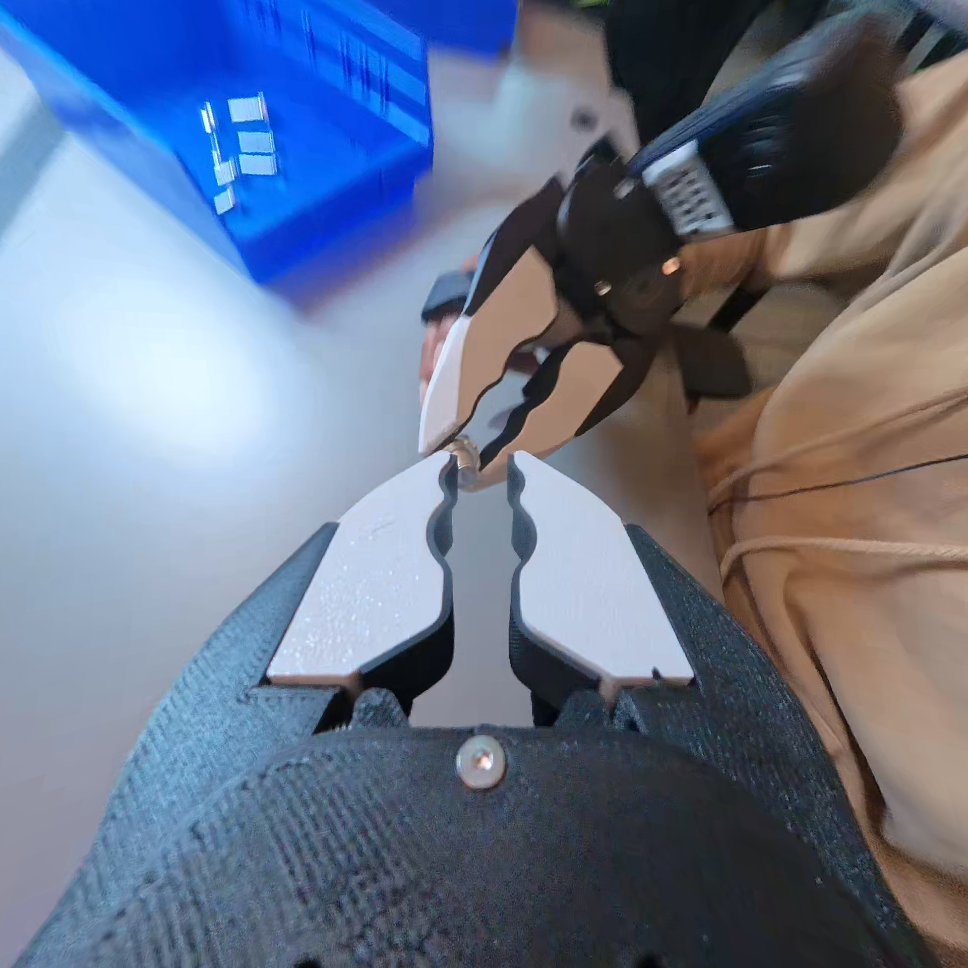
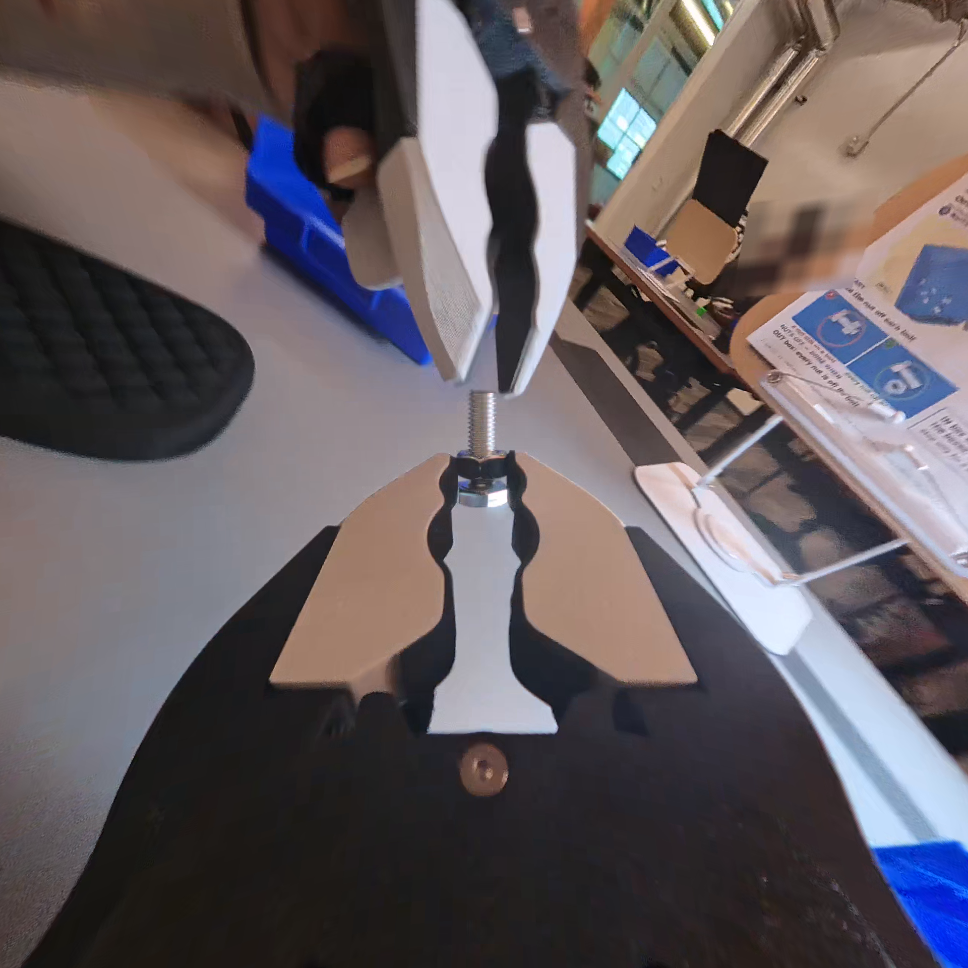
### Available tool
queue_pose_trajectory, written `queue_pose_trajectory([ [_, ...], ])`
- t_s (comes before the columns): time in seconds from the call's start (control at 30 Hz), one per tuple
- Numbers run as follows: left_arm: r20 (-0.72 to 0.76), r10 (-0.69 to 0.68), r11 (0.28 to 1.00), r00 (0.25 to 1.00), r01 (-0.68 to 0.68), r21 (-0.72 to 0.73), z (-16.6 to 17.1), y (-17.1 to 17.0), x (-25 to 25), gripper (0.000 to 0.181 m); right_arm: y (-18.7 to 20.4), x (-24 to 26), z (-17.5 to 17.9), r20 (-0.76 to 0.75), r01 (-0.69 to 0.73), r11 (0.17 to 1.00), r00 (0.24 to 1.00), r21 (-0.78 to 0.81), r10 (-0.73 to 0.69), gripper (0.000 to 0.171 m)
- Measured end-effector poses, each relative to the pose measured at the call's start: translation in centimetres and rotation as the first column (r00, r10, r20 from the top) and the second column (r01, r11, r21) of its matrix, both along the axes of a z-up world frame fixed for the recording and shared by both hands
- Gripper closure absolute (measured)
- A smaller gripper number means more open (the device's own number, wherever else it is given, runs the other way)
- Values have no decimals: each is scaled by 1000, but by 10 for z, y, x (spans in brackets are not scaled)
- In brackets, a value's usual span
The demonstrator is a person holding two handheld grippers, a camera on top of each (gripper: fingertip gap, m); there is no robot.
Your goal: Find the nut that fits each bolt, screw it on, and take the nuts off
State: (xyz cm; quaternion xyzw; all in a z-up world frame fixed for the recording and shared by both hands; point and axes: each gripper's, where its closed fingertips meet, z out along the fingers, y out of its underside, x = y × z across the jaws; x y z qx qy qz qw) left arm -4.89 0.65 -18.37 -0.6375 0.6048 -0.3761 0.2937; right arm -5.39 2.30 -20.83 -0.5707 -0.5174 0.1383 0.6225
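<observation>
— So where is the bolt point(image 2: 482, 427)?

— Up off the table point(image 2: 157, 550), pinched at its head end by the right gripper point(image 2: 482, 474). Its fingertips are closed on a dark nut point(image 2: 481, 465) on the shank, with a bright hex piece point(image 2: 483, 495) just behind, inside the jaws. The threaded end points away from that camera.

— And the left gripper point(image 1: 479, 463)?

— Its jaws stand a little apart. In the right wrist view it reaches in from above, tips point(image 2: 505, 366) right at the thread's free end; I cannot tell whether they touch it. In its own view the bolt sits just beyond its left fingertip, and the right gripper point(image 1: 461, 442) comes in from the upper right.

— What about the surface?

— Pale grey, smooth and matte. A black quilted pad point(image 2: 105, 340) lies on it to the left. A blue bin point(image 2: 325, 251) sits farther back; the left view shows small pale pieces point(image 1: 246, 141) inside the bin point(image 1: 262, 157), too blurred to identify.

— The room?

— A white stand point(image 2: 733, 565) near the table edge carries a printed sheet point(image 2: 864, 356) in a clear holder. Beyond are another desk point(image 2: 670, 293) with a blue item, windows point(image 2: 628, 131) and a pipe on the wall. A person in tan clothing point(image 1: 838, 524) fills the right of the left view.
</observation>
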Motion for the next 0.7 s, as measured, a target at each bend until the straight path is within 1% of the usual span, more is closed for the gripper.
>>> queue_pose_trajectory([
  [0.07, 146, 3, 999, 989, -9, 42, 15, -2, 1, 159, -4, 1, 8, -99, -54, 997, 994, -53, 48, 153],
  [0.17, 272, -29, 994, 962, -1, 108, 20, -9, 4, 157, -15, -3, 18, -212, -141, 986, 970, -91, 119, 153],
  [0.2, 284, -41, 993, 958, 7, 119, 19, -13, 6, 157, -18, -4, 20, -233, -163, 981, 963, -101, 136, 153],
  [0.23, 285, -40, 991, 958, 1, 137, 16, -13, 7, 161, -20, -6, 22, -249, -179, 978, 957, -107, 148, 153],
  [0.27, 299, -41, 986, 953, -8, 164, 16, -14, 8, 170, -22, -7, 22, -256, -189, 975, 954, -115, 154, 153],
  [0.3, 311, -46, 985, 949, -9, 174, 16, -15, 9, 171, -23, -7, 22, -259, -193, 974, 953, -120, 157, 153],
  [0.37, 315, -29, 983, 949, -29, 179, 16, -15, 10, 172, -22, -6, 22, -273, -198, 972, 949, -128, 157, 153],
  [0.47, 327, 7, 987, 945, -59, 150, 14, -10, 10, 172, -19, -7, 18, -287, -213, 960, 945, -184, 155, 151],
  [0.53, 315, 32, 989, 949, -76, 130, 7, -4, 9, 172, -17, -8, 10, -277, -221, 948, 949, -228, 154, 140],
  [0.6, 309, 47, 990, 950, -86, 112, 3, -1, 8, 172, -15, -10, 1, -260, -220, 938, 954, -269, 149, 135],
  [0.7, 290, 51, 990, 956, -86, 109, -1, 1, 9, 172, -13, -10, -6, -249, -218, 928, 958, -304, 143, 138],
])
